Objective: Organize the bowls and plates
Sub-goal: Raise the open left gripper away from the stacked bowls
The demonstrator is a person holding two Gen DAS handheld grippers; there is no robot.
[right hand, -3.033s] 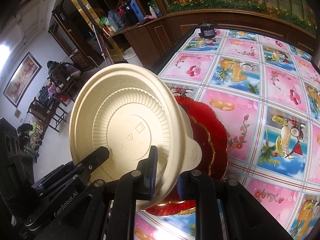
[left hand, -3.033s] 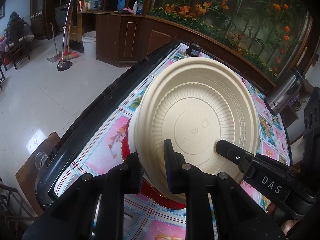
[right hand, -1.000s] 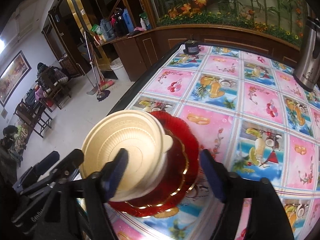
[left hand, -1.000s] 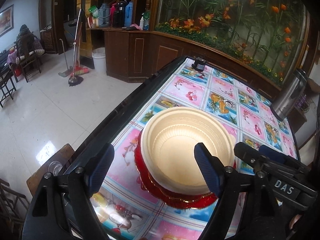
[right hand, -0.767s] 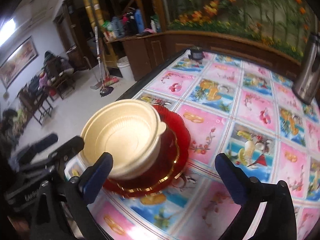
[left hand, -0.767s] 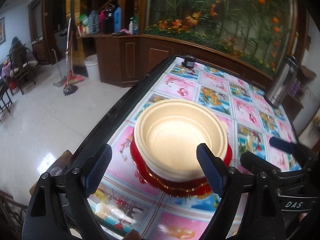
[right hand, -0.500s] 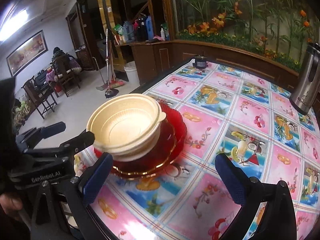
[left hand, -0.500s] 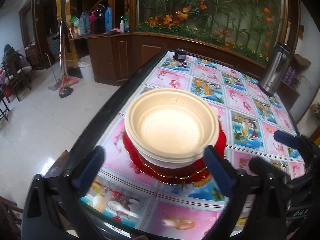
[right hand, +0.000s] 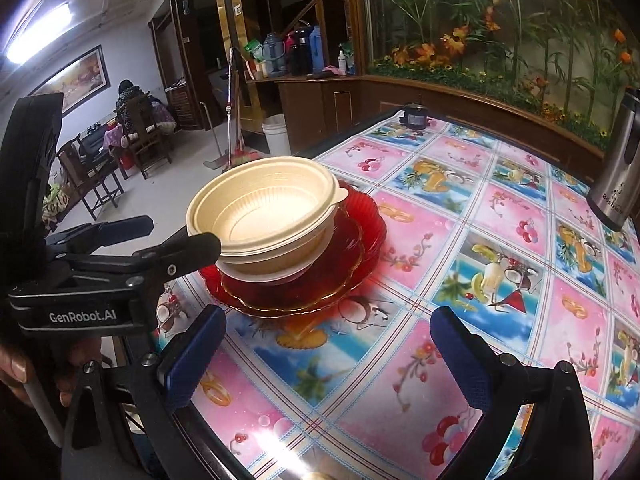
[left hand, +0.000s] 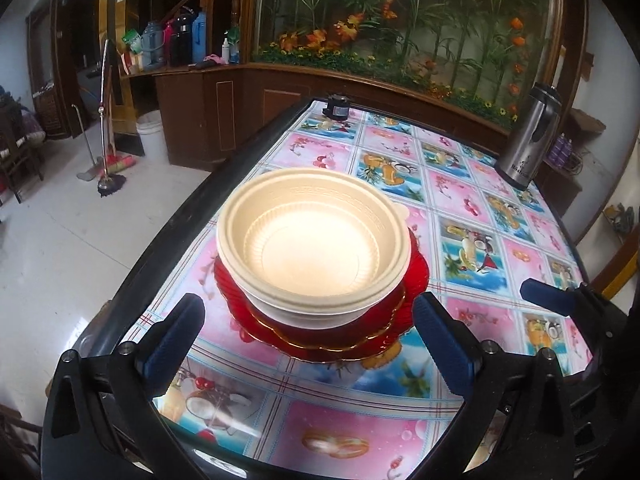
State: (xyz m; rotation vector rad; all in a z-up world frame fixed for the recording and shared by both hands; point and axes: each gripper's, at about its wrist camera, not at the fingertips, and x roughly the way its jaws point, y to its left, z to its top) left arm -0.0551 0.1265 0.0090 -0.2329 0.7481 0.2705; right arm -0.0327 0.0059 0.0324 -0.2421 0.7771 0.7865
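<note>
Two nested cream bowls (left hand: 316, 248) sit upright on a stack of red plates (left hand: 416, 284) with gold rims, near the table's left edge. The same bowls (right hand: 260, 216) and red plates (right hand: 352, 248) show in the right wrist view. My left gripper (left hand: 308, 344) is open and empty, just in front of the stack. It also shows in the right wrist view (right hand: 178, 240) at the bowls' left side. My right gripper (right hand: 324, 356) is open and empty, nearer me than the stack. One of its fingertips (left hand: 548, 300) shows in the left wrist view.
The table (left hand: 472, 200) has a glossy fruit-print cloth and a dark rim. A steel thermos (left hand: 528, 140) stands at the far right, and a small dark jar (left hand: 336, 106) at the far edge. The floor drops off to the left, with a mop (left hand: 106, 172) there.
Both grippers let go of the cream bowl, which now rests upright in the other bowl. Both opened wide and drew back and up from the stack.
</note>
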